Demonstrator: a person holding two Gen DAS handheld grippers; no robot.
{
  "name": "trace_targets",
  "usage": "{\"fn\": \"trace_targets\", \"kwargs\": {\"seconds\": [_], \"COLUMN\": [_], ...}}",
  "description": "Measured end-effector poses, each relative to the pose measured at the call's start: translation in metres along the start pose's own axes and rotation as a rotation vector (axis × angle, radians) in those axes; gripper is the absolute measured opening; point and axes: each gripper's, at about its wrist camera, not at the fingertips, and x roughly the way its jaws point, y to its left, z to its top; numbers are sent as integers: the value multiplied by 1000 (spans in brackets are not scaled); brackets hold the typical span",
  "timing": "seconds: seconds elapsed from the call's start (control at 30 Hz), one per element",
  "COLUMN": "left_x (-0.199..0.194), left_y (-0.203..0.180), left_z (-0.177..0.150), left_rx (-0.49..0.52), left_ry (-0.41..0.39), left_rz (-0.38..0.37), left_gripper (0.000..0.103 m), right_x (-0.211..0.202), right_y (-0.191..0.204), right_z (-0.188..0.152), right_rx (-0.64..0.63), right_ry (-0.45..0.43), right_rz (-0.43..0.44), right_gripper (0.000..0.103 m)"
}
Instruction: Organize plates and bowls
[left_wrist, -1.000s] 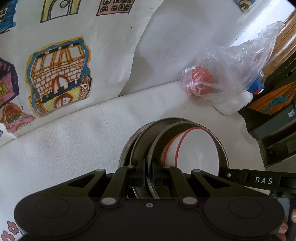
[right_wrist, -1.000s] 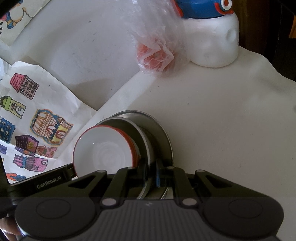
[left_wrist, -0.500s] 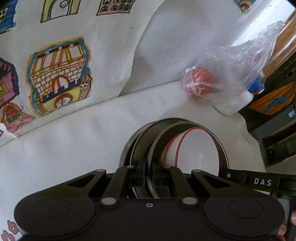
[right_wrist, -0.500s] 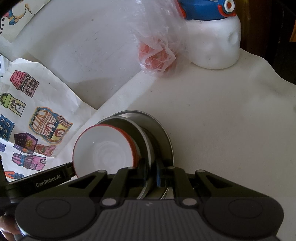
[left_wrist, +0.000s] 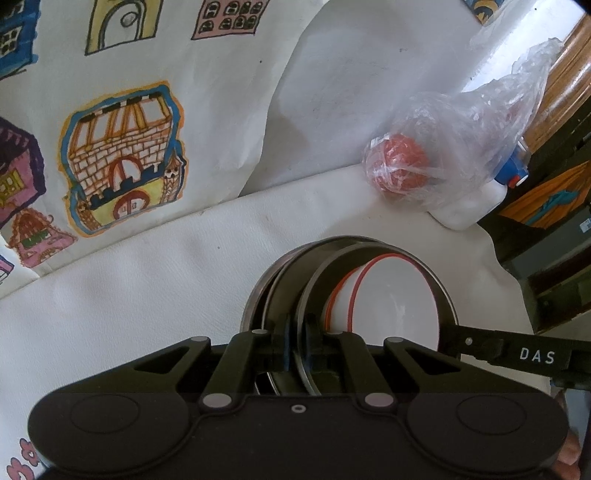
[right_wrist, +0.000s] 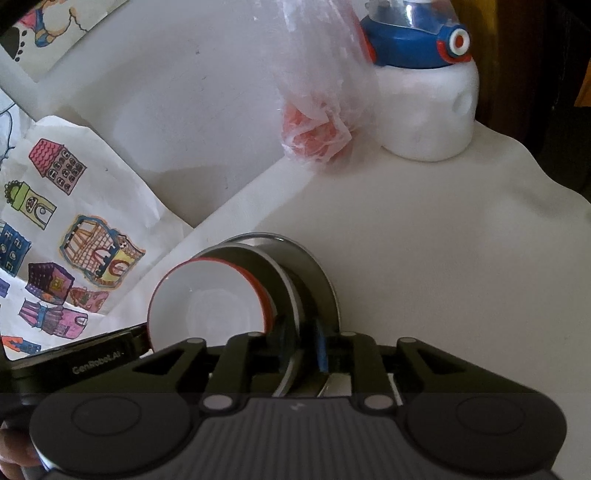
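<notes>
My left gripper (left_wrist: 298, 345) pinches a steel plate (left_wrist: 314, 291) rim; contact mostly hidden. My right gripper (right_wrist: 303, 347) jaws have just been opening, narrow gap, rim between, w/ red-rimmed bowl (right_wrist: 207, 306) left. Stack sits near me on white cloth (right_wrist: 443, 258); bagged red thing (left_wrist: 400, 168) far.

White padded surface (left_wrist: 147, 280), cloth printed with colourful houses (left_wrist: 122, 155), wooden furniture (left_wrist: 569, 74) at right, daylight
</notes>
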Motion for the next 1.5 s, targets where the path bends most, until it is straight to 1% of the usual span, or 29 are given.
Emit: {"fn": "trace_targets", "kwargs": {"seconds": [0.03,0.23,0.3,0.33,0.37,0.43,0.47,0.53,0.7,0.8,0.93,1.0,1.07,1.1,1.17,1.27,1.3,1.33,1.37,1.5], "left_x": [-1,-8,-10,-10,-11,-14,-16,-18,-21,-25,-31,-34,-36,-37,-39,-43,-44,-46,-47,-54], "left_y": [0,1,1,1,1,1,1,2,1,0,0,1,1,1,0,0,1,1,2,-3], "left_z": [0,0,-1,-1,-1,-1,-1,-2,-3,-3,-4,-5,-5,-6,-6,-6,-6,-7,-7,-11], "left_rx": [1,-8,-10,-11,-11,-15,-18,-22,-17,-13,-10,-11,-11,-10,-9,-13,-15,-16,-15,2], "left_ry": [-3,-21,-25,-27,-30,-39,-46,-56,-61,-76,-90,-92,-98,-102,-112,-128,-134,-140,-141,-156], "left_rz": [1,16,20,22,26,35,43,57,70,75,79,79,80,82,87,94,97,91,73,75], "left_gripper": [9,17,19,20,21,29,31,39,41,48,50,51,53,54,58,65,70,79,82,83], "right_x": [0,-4,-7,-9,-10,-12,-13,-14,-18,-22,-24,-25,-27,-28,-30,-35,-37,-38,-40,-47], "right_y": [-1,-4,-4,-4,-4,-6,-6,-6,0,2,4,4,4,4,3,3,3,3,4,5], "right_z": [0,0,-1,-1,-2,-2,-2,-2,-4,-5,-7,-7,-8,-8,-9,-10,-10,-11,-12,-15], "right_rx": [3,8,-2,-9,-10,-3,-3,-4,-33,-40,-41,-44,-43,-43,-43,-44,-44,-44,-45,-48], "right_ry": [-1,-15,-30,-43,-47,-54,-58,-60,-72,-77,-79,-80,-87,-89,-97,-108,-112,-115,-117,-129], "right_rz": [-2,4,-21,-27,-29,-27,-26,-20,-22,-18,-13,-13,-15,-15,-18,-23,-25,-27,-28,-34], "right_gripper": [27,29,38,46,50,52,55,57,60,61,64,67,73,75,83,85,86,87,87,90]}}
